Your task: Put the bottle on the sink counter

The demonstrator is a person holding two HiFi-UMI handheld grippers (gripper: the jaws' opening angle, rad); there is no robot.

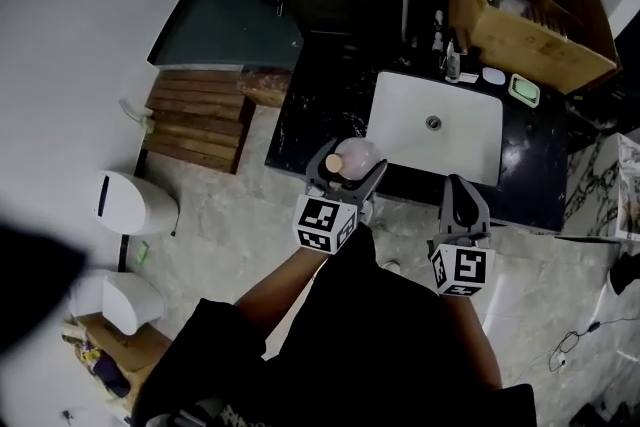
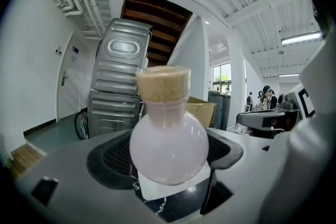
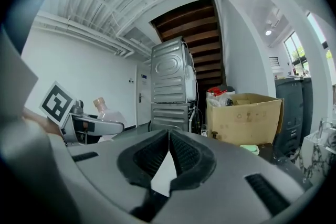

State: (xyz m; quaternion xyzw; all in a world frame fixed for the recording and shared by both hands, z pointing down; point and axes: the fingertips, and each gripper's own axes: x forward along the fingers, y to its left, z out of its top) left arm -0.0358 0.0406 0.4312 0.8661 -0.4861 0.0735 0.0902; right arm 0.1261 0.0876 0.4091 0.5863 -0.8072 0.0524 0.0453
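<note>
Dark sleeves (image 1: 400, 345) fill the bottom of the head view, both arms reaching out to the black marble table (image 1: 318, 100). Set into it is the white sink basin (image 1: 440, 150); at the far right corner, a cardboard box (image 1: 530, 35) full of clutter.

Now the left claw (image 1: 348, 165): it's clamped on the round belly of a pale pink bottle (image 1: 360, 153), pads pressing either side, cork stopper (image 1: 333, 162) on top. From the left gripper view the bottle stands neck-up, its long axis crossing the jaws, and beneath it you catch a white basin corner and dark marble. So the bottle hangs at the table's front edge, just by the basin's near-left corner; whether its base touches the surface, I cannot tell.

Over to the right claw (image 1: 460, 187): jaws pressed together, nothing between them, parked before the table's front edge, well apart from the bottle. Left hand has the job, clearly.

What matters next, I'd say: bare dark table lies just ahead and left of the basin. A short push forward and a straight drop, neck up, should seat it. Drift right and it lands in the basin.
</note>
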